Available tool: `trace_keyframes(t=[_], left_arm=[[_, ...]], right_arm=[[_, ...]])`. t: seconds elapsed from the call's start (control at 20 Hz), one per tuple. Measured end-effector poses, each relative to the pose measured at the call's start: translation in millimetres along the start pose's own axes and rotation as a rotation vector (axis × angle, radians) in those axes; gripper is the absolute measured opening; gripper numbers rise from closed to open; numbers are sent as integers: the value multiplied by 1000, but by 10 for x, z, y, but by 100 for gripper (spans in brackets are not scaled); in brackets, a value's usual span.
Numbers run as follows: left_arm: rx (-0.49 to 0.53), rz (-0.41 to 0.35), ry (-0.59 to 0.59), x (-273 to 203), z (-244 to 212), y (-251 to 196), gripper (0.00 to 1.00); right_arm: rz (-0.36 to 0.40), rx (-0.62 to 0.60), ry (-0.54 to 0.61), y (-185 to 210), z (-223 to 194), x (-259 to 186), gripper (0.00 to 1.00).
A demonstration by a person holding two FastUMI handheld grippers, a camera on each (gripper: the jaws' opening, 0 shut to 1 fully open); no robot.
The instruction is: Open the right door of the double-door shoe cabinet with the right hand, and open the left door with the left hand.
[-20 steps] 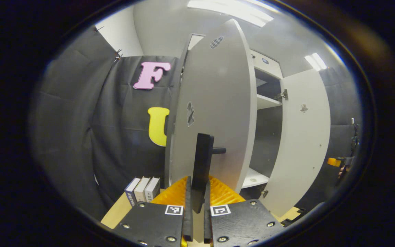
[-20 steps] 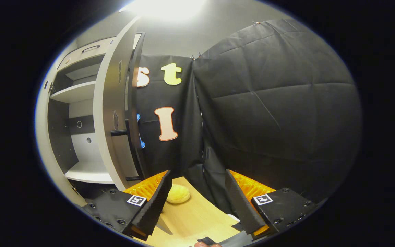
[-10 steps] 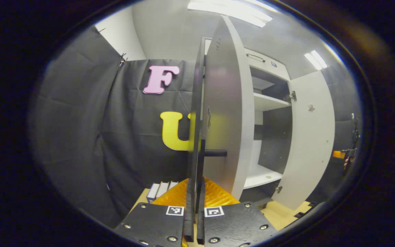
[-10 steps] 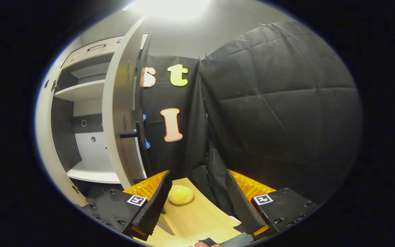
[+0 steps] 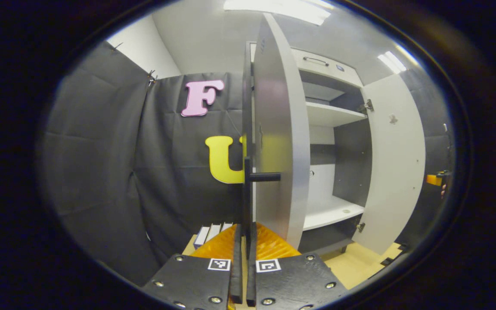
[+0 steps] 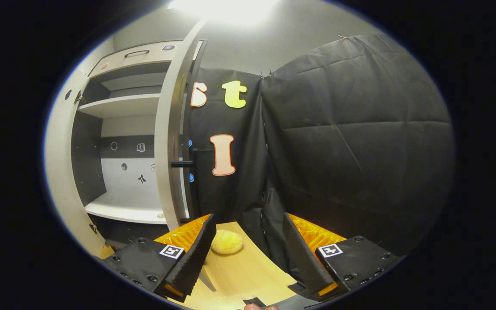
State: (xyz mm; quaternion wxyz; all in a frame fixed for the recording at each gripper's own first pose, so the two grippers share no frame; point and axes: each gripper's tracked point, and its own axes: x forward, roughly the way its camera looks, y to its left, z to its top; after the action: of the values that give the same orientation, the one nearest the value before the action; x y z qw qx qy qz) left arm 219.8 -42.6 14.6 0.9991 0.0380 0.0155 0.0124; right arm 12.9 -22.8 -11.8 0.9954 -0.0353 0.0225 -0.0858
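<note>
The left gripper point(image 5: 243, 258) was clamped on the left door's black bar handle point(image 5: 246, 193). The stiff, light-looking left door point(image 5: 274, 142) was best pulled there. The right gripper point(image 6: 248, 249) was held apart, empty.

the left gripper point(image 5: 243, 258) has two flat black plates studded with silver screws, each carrying a small square black-and-white marker. ribbed orange parts sit behind the plates, and its thin black fingers point(image 5: 236, 262) are ridged. the right gripper point(image 6: 248, 249) has the same black plates, screws, markers and orange ribbing, with wedge-shaped black fingers point(image 6: 192, 258) textured along their inner faces.
</note>
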Motion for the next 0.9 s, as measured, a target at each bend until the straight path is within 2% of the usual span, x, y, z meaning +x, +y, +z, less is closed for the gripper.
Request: trace_keyframes(t=[0.25,0.3,0.4,0.45,0.5,0.55,0.65,0.7,0.75,0.8,0.9], left_arm=[[-6,31,12,-110,9,25,6],[-11,35,9,-131,29,14,7],[1,27,-2,-154,56,-27,7],[19,20,6,-169,30,-63,0],[49,52,4,-212,21,-15,0],[73,72,7,-232,13,-6,14],[91,86,8,-277,49,-16,26],[85,91,1,-279,57,-27,32],[65,104,-8,-281,88,-51,48],[41,117,-18,-279,102,-92,65],[-11,98,-16,-311,93,-249,97]], right_arm=[[28,-37,35,71,-48,-173,92],[39,-33,33,103,-39,-209,97],[75,-16,23,224,-5,-251,97],[99,-4,22,295,-5,-249,97],[127,4,23,357,-3,-243,97],[151,-2,20,413,6,-230,97],[195,-35,17,485,-18,-219,98],[225,-39,28,526,-51,-229,93],[257,-35,40,577,-91,-255,93],[292,-36,48,625,-102,-278,97],[339,-41,49,652,-85,-308,99]])
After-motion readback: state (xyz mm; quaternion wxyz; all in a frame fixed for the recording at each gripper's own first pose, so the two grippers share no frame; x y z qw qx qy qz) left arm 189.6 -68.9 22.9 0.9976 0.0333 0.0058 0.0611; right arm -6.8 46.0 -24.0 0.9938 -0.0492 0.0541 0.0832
